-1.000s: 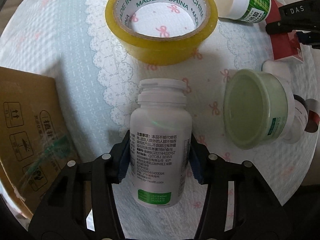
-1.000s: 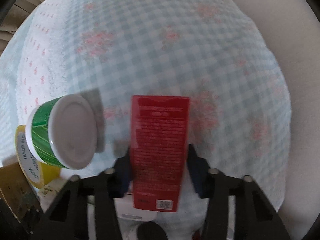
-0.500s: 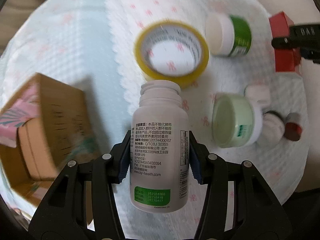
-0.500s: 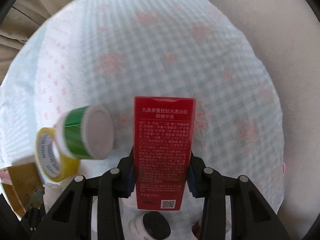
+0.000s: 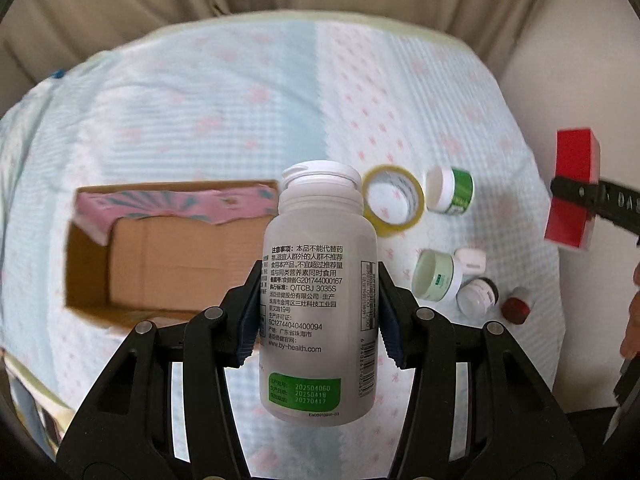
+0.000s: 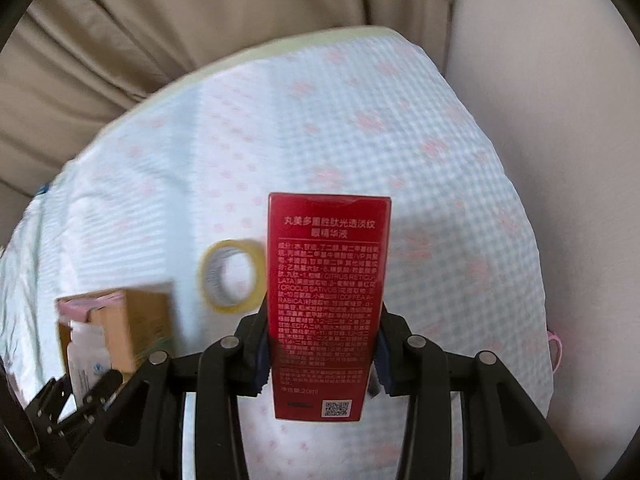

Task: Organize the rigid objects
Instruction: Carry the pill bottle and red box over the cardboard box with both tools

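Beige curtains back a bench under checked cloth. Left claw (image 5: 318, 312) pinches the white bottle (image 5: 320, 292) aloft; the open cardboard box (image 5: 160, 252) lies ahead-left of it. Right claw (image 6: 320, 350) pinches the red carton (image 6: 326, 304) aloft. Step in hand: transport. Next move likely requires lowering each item into the box.

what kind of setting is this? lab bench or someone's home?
Most likely a home, not a lab. The work surface is a table under a soft checked cloth with pink bows, beige curtains hang behind it, and household items lie about: tape roll, cream jars, a cardboard box.
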A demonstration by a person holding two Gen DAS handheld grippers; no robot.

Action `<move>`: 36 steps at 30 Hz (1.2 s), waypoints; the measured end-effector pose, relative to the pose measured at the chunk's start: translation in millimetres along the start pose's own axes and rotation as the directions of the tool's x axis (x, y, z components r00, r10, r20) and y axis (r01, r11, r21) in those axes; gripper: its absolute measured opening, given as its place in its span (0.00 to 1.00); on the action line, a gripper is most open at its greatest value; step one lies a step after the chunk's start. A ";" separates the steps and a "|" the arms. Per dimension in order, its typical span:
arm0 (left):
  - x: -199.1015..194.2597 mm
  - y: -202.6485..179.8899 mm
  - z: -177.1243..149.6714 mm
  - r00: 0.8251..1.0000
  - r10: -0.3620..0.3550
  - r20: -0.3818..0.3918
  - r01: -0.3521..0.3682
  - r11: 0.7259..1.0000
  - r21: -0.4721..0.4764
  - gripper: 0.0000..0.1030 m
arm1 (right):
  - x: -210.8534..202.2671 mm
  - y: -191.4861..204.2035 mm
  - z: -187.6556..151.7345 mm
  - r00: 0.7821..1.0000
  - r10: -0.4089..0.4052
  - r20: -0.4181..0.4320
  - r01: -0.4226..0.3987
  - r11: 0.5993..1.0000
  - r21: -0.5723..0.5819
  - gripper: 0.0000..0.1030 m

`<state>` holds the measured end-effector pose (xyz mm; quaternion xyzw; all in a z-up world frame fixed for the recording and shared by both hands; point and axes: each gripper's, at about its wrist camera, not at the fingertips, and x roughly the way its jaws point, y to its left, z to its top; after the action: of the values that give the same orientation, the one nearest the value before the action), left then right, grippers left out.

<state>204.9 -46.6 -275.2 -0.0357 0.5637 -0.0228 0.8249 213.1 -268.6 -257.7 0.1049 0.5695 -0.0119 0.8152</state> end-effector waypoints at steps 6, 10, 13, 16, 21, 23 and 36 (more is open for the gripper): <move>-46.8 56.2 -0.3 0.998 0.003 0.060 0.000 0.999 -0.044 0.45 | -44.5 56.3 -16.4 0.996 0.074 0.044 -0.070 0.995 -0.073 0.37; -64.9 92.3 -1.0 0.995 -0.013 0.097 0.015 1.000 -0.027 0.45 | -62.8 96.6 -29.1 0.992 0.109 0.068 -0.101 0.989 -0.104 0.37; -71.6 123.3 -0.3 0.994 -0.045 0.099 0.045 0.999 0.003 0.45 | -72.2 129.4 -40.8 0.988 0.125 0.090 -0.114 0.987 -0.109 0.37; -76.5 149.9 1.4 0.993 -0.074 0.092 0.071 0.997 0.039 0.45 | -76.9 163.5 -56.0 0.986 0.122 0.111 -0.114 0.991 -0.075 0.37; -76.0 202.2 7.2 0.993 -0.084 0.083 0.073 0.989 0.125 0.45 | -76.8 215.4 -80.7 0.983 0.143 0.111 -0.146 0.989 0.020 0.37; -71.1 222.0 11.2 0.994 -0.083 0.066 0.073 0.987 0.142 0.45 | -71.9 232.8 -88.2 0.983 0.151 0.106 -0.157 0.986 0.047 0.37; 22.1 267.8 28.9 0.995 -0.066 -0.081 0.081 0.977 0.196 0.45 | 27.3 318.1 -100.2 0.986 0.155 -0.063 -0.152 0.988 0.037 0.37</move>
<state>239.2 219.5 -307.9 0.0269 0.5869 -0.1108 0.8016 174.1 63.6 -266.0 0.1620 0.5860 0.0452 0.7927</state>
